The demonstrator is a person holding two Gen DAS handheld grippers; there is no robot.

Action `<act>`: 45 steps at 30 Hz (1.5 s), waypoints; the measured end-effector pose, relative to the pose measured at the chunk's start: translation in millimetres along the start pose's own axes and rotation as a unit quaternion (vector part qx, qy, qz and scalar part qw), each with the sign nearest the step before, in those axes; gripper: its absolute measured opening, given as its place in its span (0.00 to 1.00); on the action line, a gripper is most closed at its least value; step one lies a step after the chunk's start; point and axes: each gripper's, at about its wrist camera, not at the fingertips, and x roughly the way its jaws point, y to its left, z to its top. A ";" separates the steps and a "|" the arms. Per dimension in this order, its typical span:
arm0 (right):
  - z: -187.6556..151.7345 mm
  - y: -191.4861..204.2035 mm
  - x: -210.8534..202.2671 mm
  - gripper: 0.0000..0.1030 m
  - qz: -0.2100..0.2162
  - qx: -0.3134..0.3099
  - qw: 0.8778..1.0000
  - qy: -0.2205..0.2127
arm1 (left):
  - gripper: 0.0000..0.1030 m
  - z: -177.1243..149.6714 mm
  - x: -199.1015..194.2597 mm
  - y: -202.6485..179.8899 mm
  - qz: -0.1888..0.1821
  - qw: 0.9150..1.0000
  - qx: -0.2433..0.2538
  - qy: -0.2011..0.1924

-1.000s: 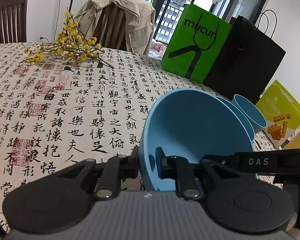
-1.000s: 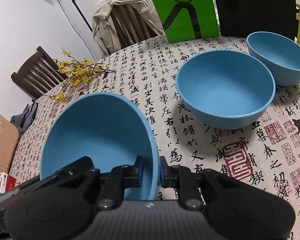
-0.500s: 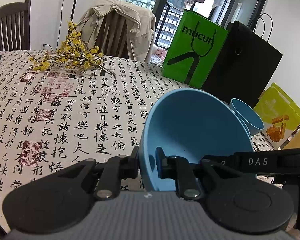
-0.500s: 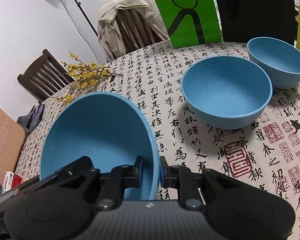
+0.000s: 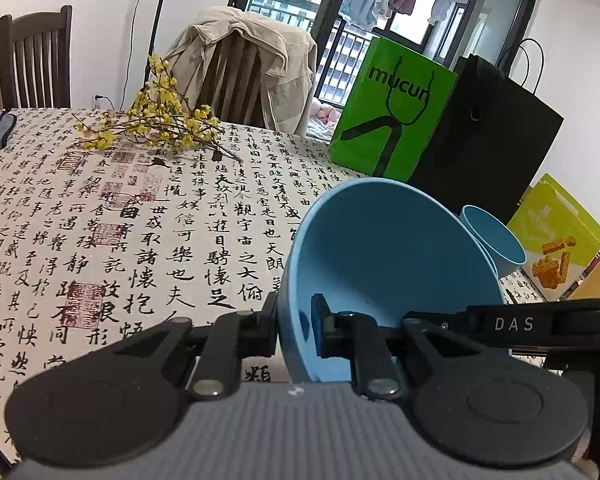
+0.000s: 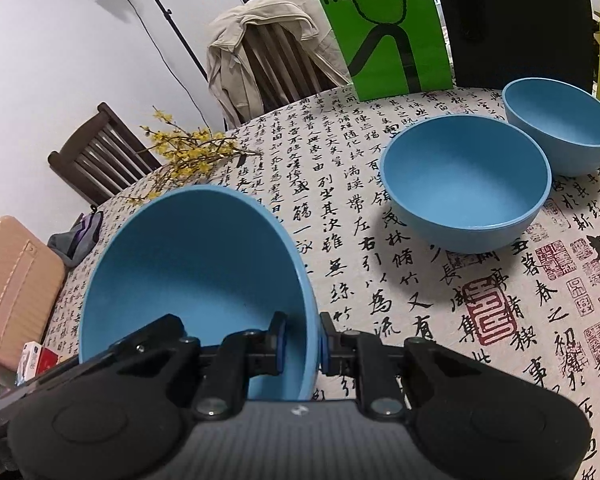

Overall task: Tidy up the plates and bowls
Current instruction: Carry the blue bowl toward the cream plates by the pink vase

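Left tongs (image 5: 294, 322): closed on rim/wall of large matte-blue round bowl (image 5: 388, 252), one pad outside, one inside; bowl tilted, opening toward cam, lower centre-right of left wrist frame.
Right tongs (image 6: 302, 346): clamped on the same large blue bowl (image 6: 196, 264) at its right-hand rim, blue pads either side of wall; bowl fills lower left of right wrist frame.
Held bowl vs table: looks lifted & tilted; can't tell if its base touches cloth.
Second bowl: mid-size blue round bowl (image 6: 466, 194), upright on table, centre-right of right wrist frame, w/ dark shadow at its left.
Third bowl: smaller blue round bowl (image 6: 560, 132), upright, upper right, just behind the second; touching or not, can't tell. In left wrist view a blue bowl (image 5: 494, 240) peeks from behind held bowl's right edge.
Table (image 5: 112, 216): round, covered w/ cream cloth printed in black calligraphy & red seals.
Flowers: sprig of yellow blossoms (image 5: 156, 124) lying on cloth, upper left of left wrist frame.
Bags: green paper "mucun" bag (image 5: 392, 112) & black paper bag (image 5: 484, 136) standing at far table edge, upper right.
Chair: dark wooden chair w/ beige jacket (image 5: 244, 64) draped over it, top centre.
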 end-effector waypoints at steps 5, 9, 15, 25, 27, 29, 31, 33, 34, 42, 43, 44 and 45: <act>-3.6 5.9 -4.2 0.15 0.004 -0.005 1.000 -0.002 | 0.16 -1.5 -8.4 3.3 0.002 1.000 -0.002 -0.005; -6.8 11.6 -7.7 0.15 0.007 -0.011 1.000 -0.004 | 0.16 -3.2 -15.6 6.2 0.004 1.000 -0.004 -0.010; -12.0 19.5 -11.3 0.15 0.011 -0.015 1.000 -0.005 | 0.16 -5.5 -25.6 11.9 0.006 1.000 -0.005 -0.015; -23.0 39.1 -12.8 0.15 0.021 -0.028 0.999 -0.002 | 0.16 -12.0 -45.5 26.7 0.015 1.000 -0.014 -0.024; -25.5 44.2 -13.1 0.15 0.023 -0.031 0.999 -0.002 | 0.16 -13.9 -50.2 30.9 0.017 0.999 -0.016 -0.027; -28.0 49.2 -12.4 0.15 0.027 -0.033 0.999 0.000 | 0.16 -15.5 -54.4 35.3 0.020 0.999 -0.018 -0.029; -31.0 54.5 -10.7 0.15 0.031 -0.035 0.999 0.003 | 0.16 -17.4 -58.8 41.0 0.023 0.999 -0.021 -0.030; -34.1 60.6 -8.7 0.15 0.034 -0.039 0.999 0.005 | 0.16 -18.8 -62.6 46.4 0.026 0.999 -0.024 -0.031; -35.7 63.6 -8.1 0.15 0.035 -0.040 0.999 0.007 | 0.16 -19.3 -64.1 48.7 0.028 0.999 -0.025 -0.032; -46.6 88.3 -1.0 0.16 0.047 -0.056 0.997 0.016 | 0.16 -24.1 -79.5 69.7 0.042 0.998 -0.035 -0.037; -47.3 90.3 0.2 0.15 0.048 -0.057 0.997 0.018 | 0.16 -24.9 -81.2 71.9 0.043 0.998 -0.036 -0.038; -48.6 93.0 1.2 0.16 0.049 -0.058 0.997 0.019 | 0.16 -25.8 -82.7 74.2 0.045 0.998 -0.037 -0.038; -50.0 95.7 2.1 0.16 0.051 -0.060 0.997 0.021 | 0.16 -26.6 -84.5 76.8 0.046 0.997 -0.039 -0.039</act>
